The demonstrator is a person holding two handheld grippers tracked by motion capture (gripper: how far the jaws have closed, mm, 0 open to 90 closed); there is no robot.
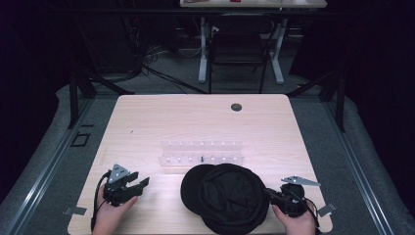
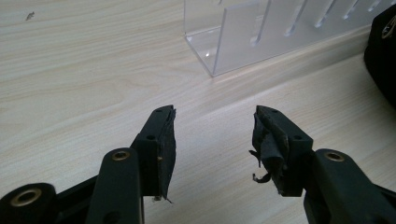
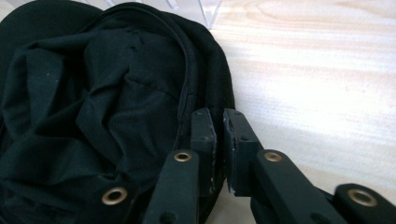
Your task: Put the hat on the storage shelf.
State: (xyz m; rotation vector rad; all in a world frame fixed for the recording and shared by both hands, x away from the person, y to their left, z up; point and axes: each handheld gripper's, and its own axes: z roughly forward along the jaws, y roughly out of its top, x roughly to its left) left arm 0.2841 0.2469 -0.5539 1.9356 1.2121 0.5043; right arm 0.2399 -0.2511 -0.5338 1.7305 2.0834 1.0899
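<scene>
Black cap [image 1: 230, 196] lies crumpled at the near edge of the worktop [image 1: 147, 122], between our two hands and far closer to the right one. In the right gripper view the right hand-held gripper [image 3: 219, 122] has its jaws nearly closed at the cap's [image 3: 107, 102] rim, apparently pinching the edge of the fabric, though the pinch itself is partly hidden, so we judge it a hold rather than see it outright. From the high view that right hand-held gripper [image 1: 274, 196] meets the cap's right side, and the cap spreads away from it to the left. Our left hand-held gripper [image 1: 139, 183] rests well apart on the bare wood, with its jaws spread wide and empty; in the left gripper view [image 2: 212, 121] the cap [image 2: 383, 46] shows at the far right edge. Just beyond the cap stands a clear acrylic rack [image 1: 203, 154], its long axis running across the worktop. Any lift towards it would, we think, belong to the right hand. Behind the worktop a dark chair [image 1: 237, 49] stands on grey floor.
</scene>
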